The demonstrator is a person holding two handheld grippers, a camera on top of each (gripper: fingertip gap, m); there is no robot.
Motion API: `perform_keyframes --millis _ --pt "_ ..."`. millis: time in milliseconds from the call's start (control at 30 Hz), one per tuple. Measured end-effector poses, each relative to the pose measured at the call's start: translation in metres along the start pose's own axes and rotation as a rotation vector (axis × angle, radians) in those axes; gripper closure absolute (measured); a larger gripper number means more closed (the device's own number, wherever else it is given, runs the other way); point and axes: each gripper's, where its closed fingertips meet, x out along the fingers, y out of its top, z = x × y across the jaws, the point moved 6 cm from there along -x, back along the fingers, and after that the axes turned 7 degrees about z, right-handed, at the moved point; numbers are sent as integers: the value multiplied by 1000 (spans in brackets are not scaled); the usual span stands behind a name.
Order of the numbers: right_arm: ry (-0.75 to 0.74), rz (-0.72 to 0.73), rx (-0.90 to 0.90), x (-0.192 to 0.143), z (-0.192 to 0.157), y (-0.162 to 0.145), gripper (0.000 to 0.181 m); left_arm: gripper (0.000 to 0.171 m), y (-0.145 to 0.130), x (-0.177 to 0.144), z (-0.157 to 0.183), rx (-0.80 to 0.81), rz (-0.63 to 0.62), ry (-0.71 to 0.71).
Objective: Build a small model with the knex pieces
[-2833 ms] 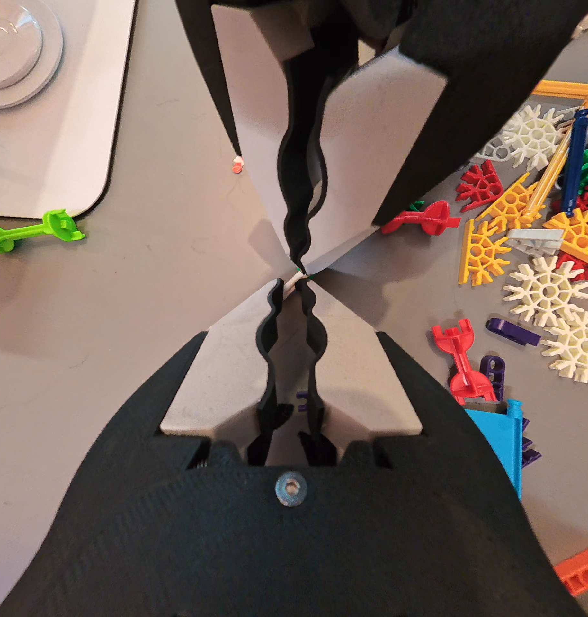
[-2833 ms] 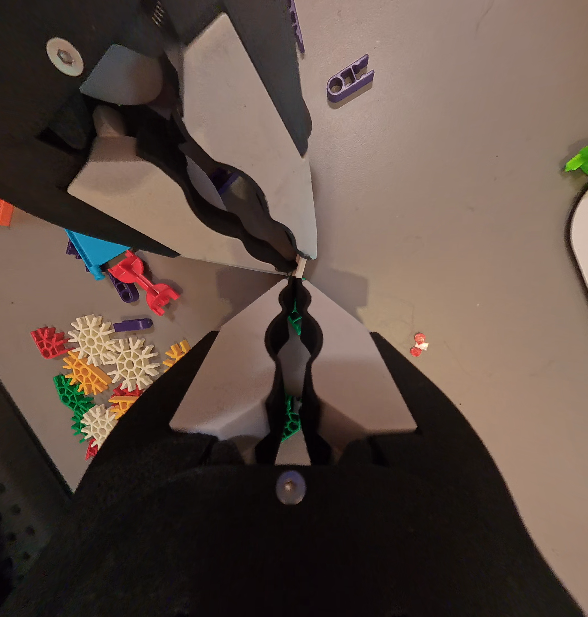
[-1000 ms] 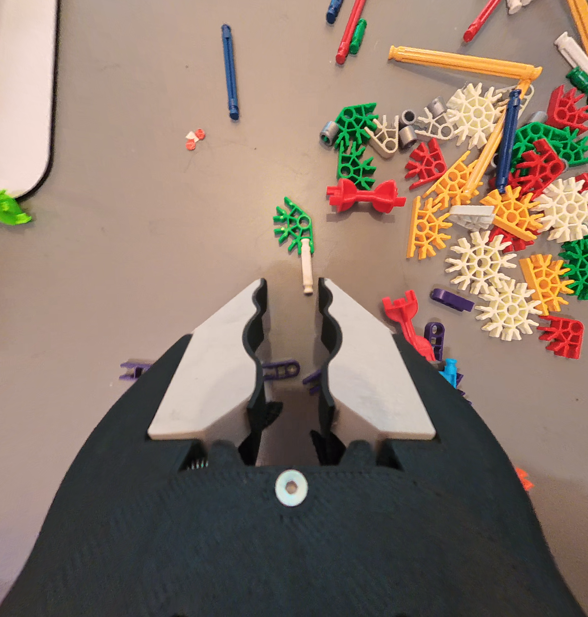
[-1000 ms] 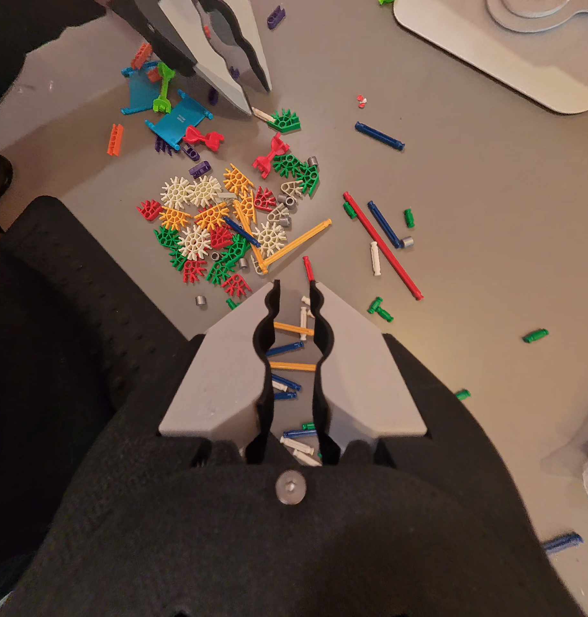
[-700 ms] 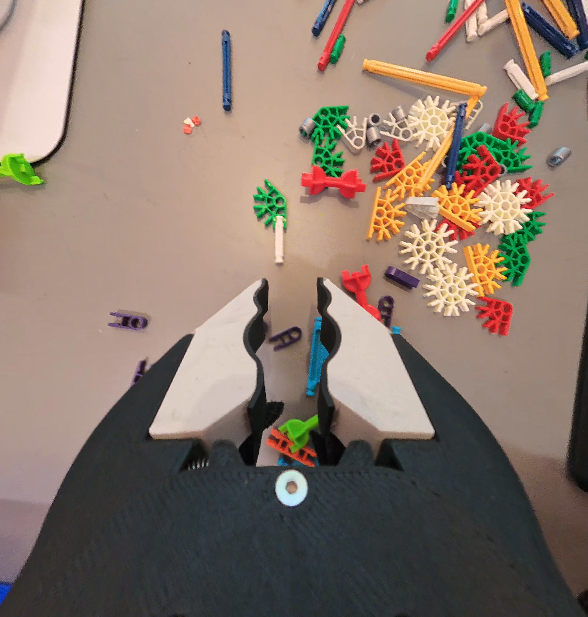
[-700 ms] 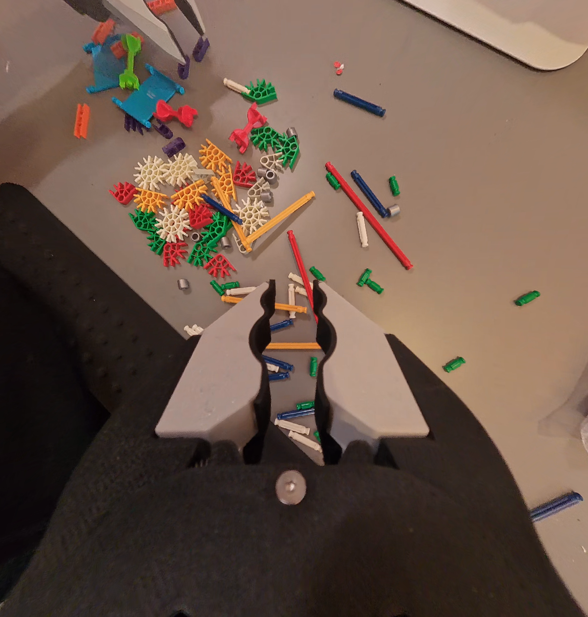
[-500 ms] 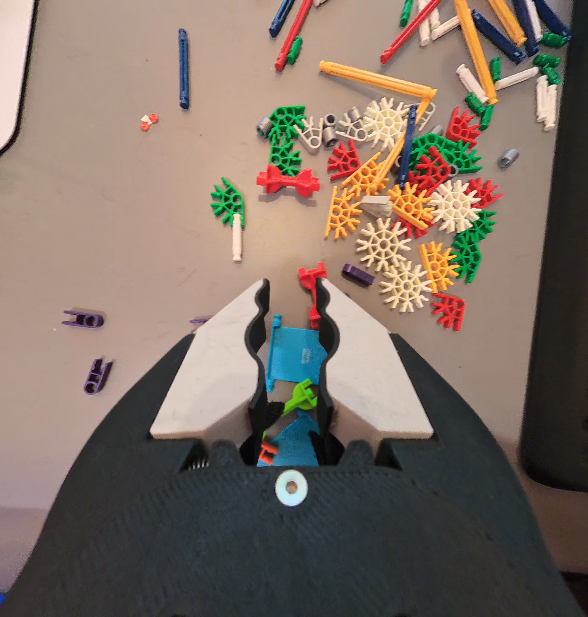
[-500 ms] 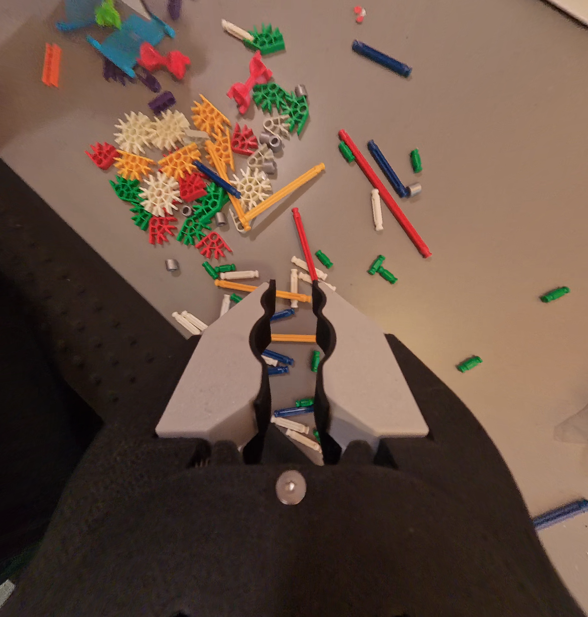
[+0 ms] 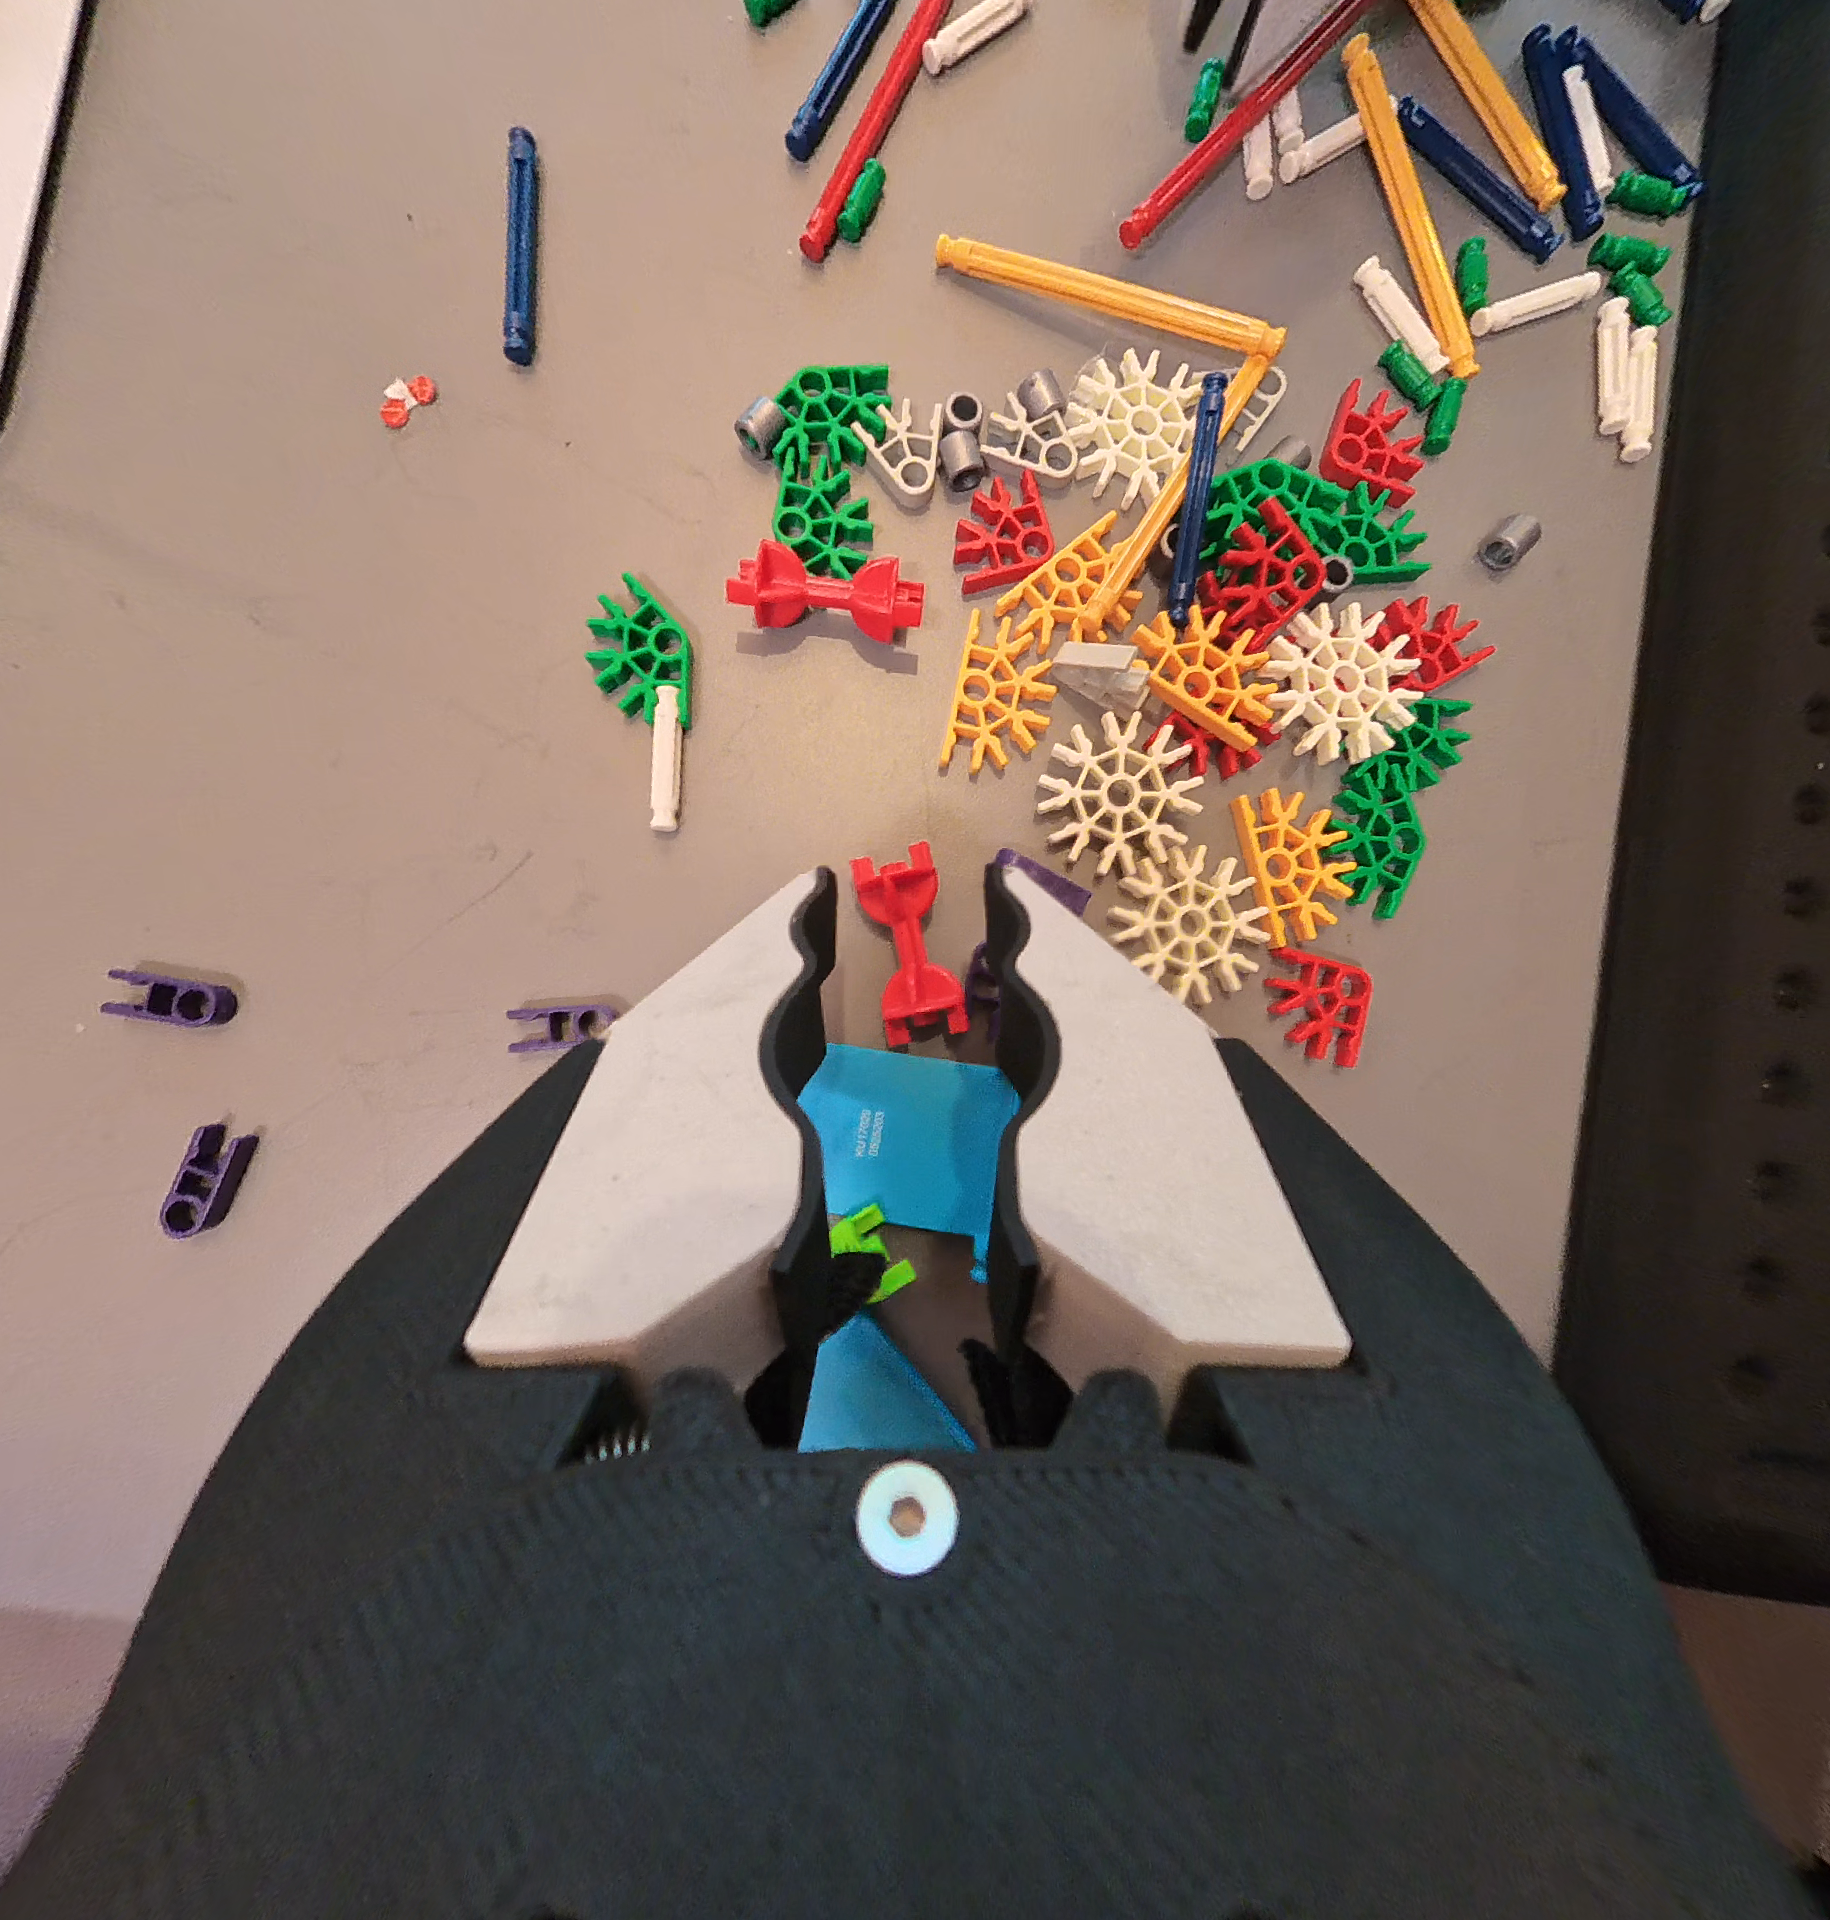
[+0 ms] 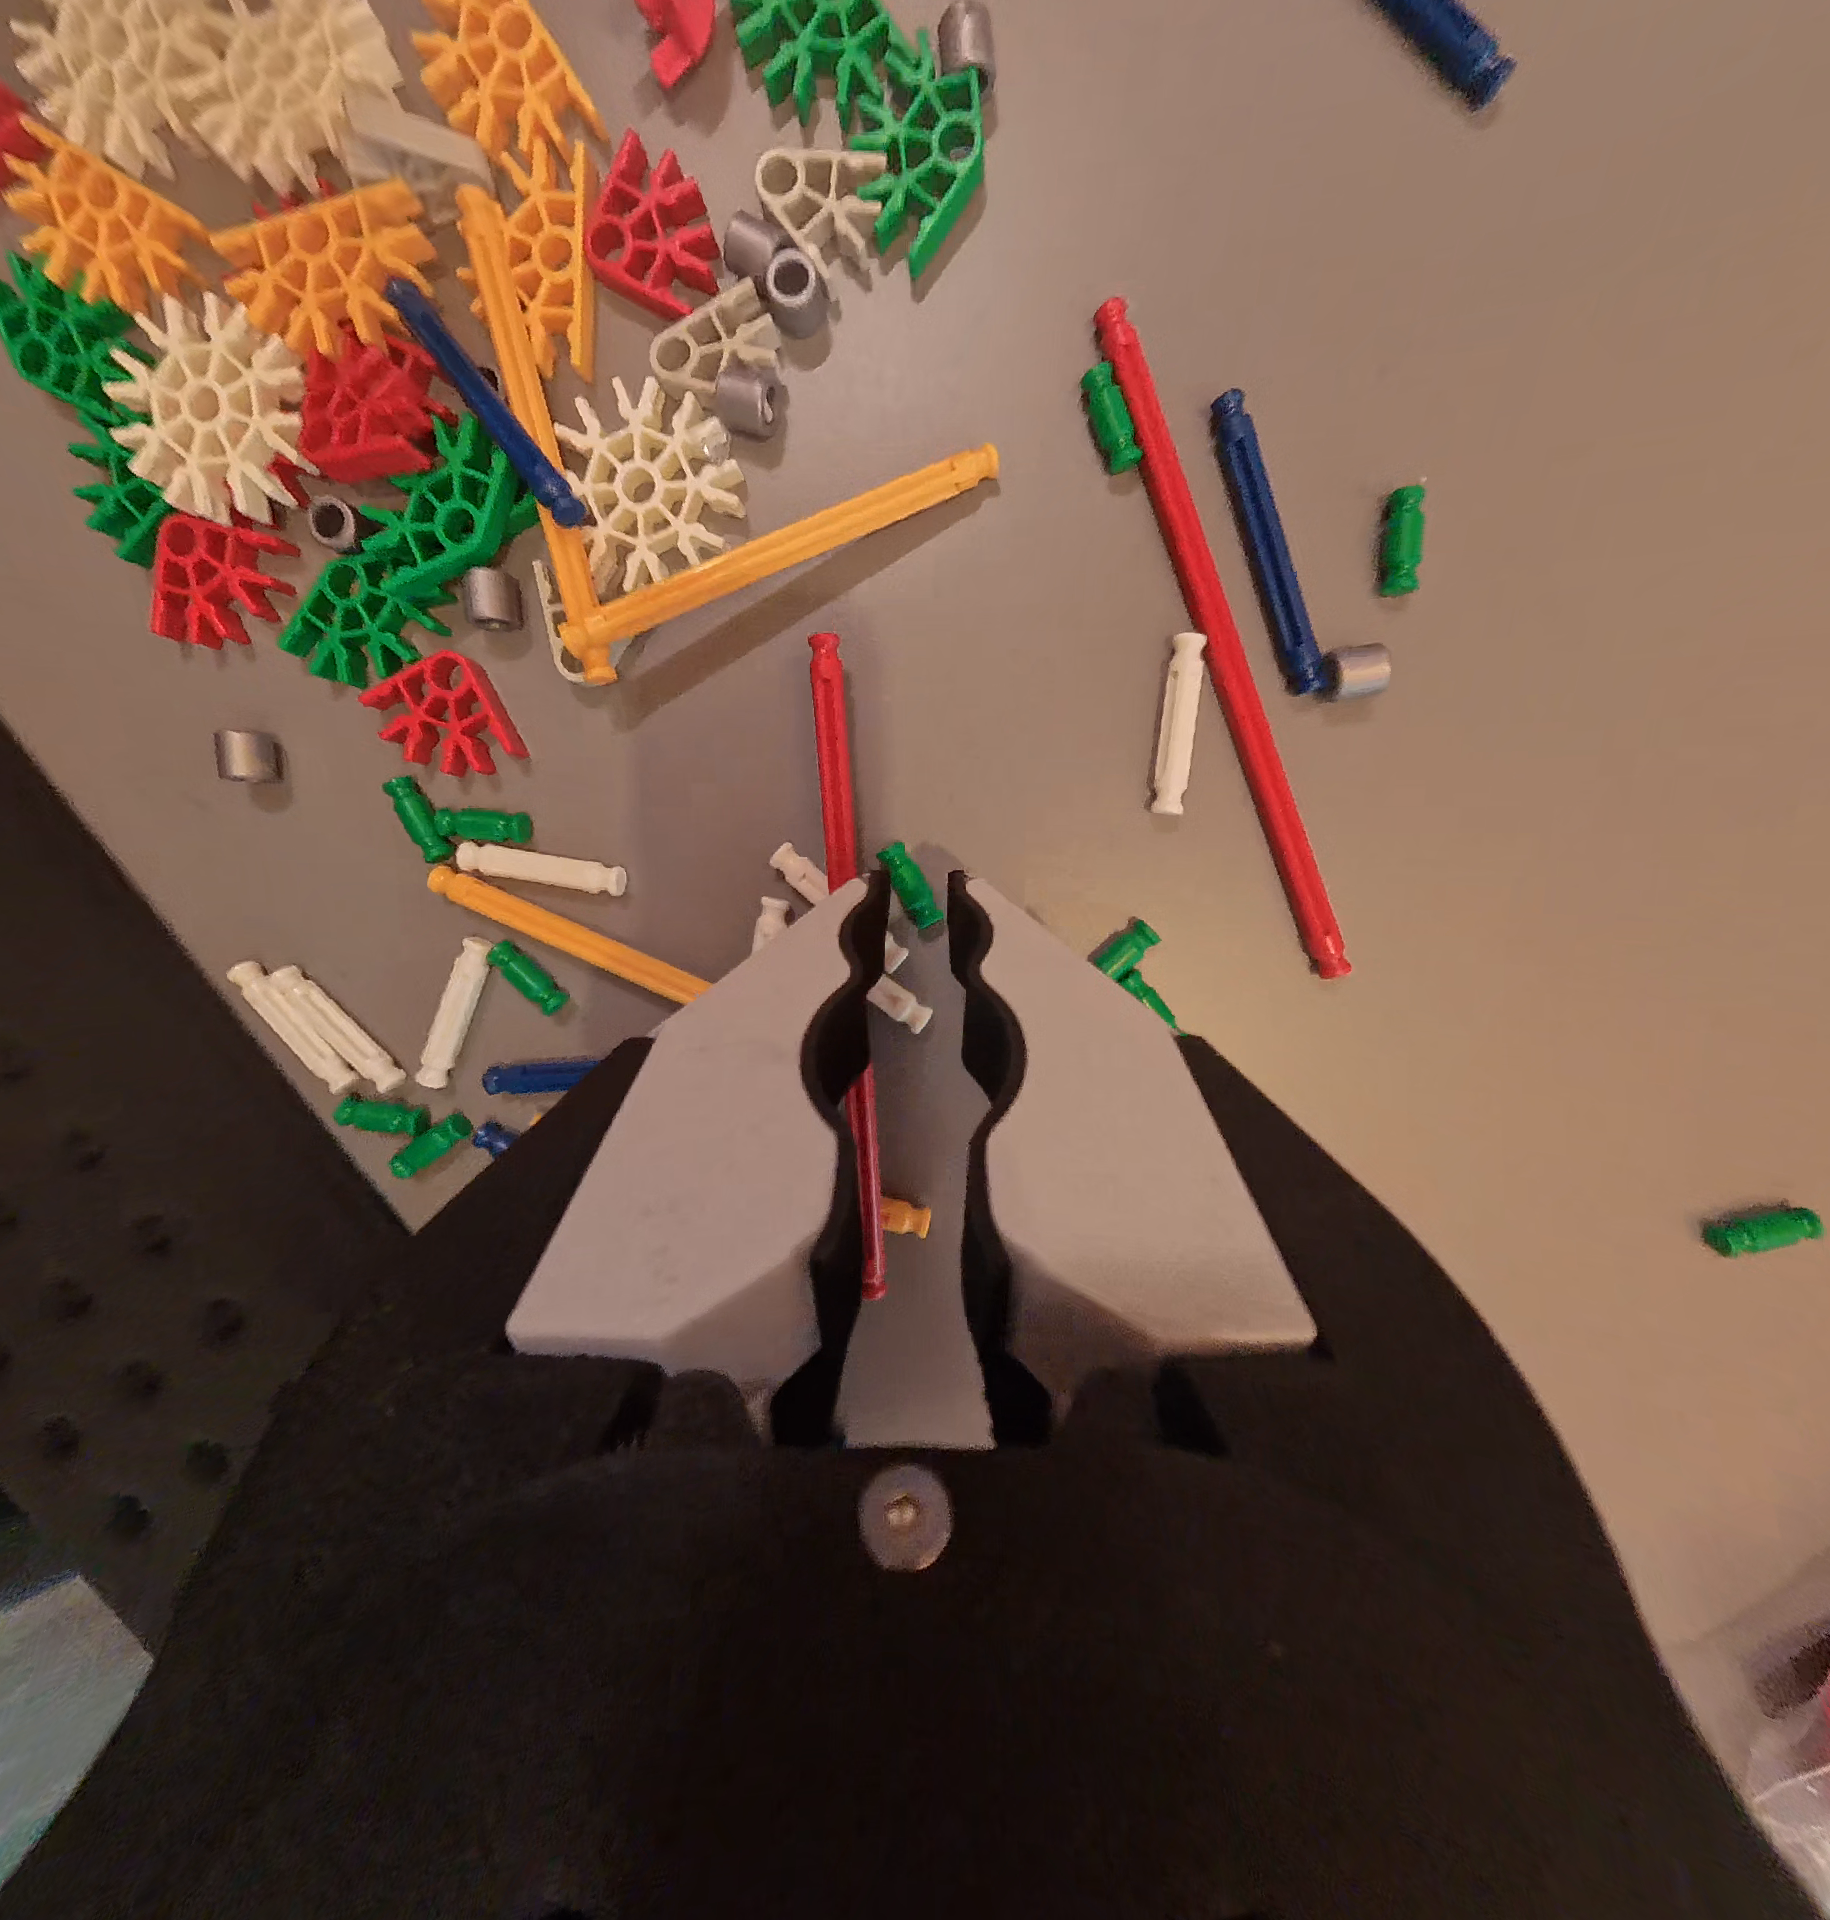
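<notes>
Asker: Fingers on the left side, how do they stand?

Watcher: The left gripper (image 9: 909, 883) has its fingers (image 9: 682, 1122) well apart and holds nothing. It hangs over the grey worktop (image 9: 319, 727), and in the gap you see a red connector (image 9: 906, 945) near the tips, a blue panel (image 9: 906, 1143) behind it and a lime-green piece (image 9: 859, 1242) further back. All three look to be lying below the fingers, none pinched.

Asker: And round about it?

Watcher: Purple clips (image 9: 178, 1003) lie off to its left. Ahead and left is a green connector (image 9: 646, 649) with a white rod (image 9: 667, 758) plugged into it. Ahead and right is a heap of connectors (image 9: 1202, 665), white, yellow, red and green.

Asker: The right one?

Watcher: The right gripper (image 10: 916, 883) sits low over scattered rods. Its fingers (image 10: 703, 1143) are a narrow way apart, not closed. A red rod (image 10: 833, 748) runs lengthwise through the gap, close along the left finger and out past the tips. Whether that finger touches it I cannot tell. A short green rod (image 10: 911, 883) lies right at the tips, between them.

Asker: Anything else near it?

Watcher: Short white rods (image 10: 542, 868) and a yellow rod (image 10: 568, 935) lie to its left, and a long red rod (image 10: 1223, 644) and a blue rod (image 10: 1264, 540) off to its right.
</notes>
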Motion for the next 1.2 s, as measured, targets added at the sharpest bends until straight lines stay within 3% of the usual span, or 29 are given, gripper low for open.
perform_keyframes --millis 100,367,733,933,1200 --pt "2 -49 -31 5 1 -4 173 145 -3 -2 -6 -8 -4 17" --pt "-15 8 33 0 4 4 178 143 -7 1 -39 -69 28 92" --pt "7 203 91 -4 -3 79 178 146 -6 28 -48 -90 31 46" --pt "50 297 114 6 -7 117 178 144 2 20 -51 -98 103 64" --pt "110 358 196 22 -3 143 178 144 -4 22 -50 -104 99 77"
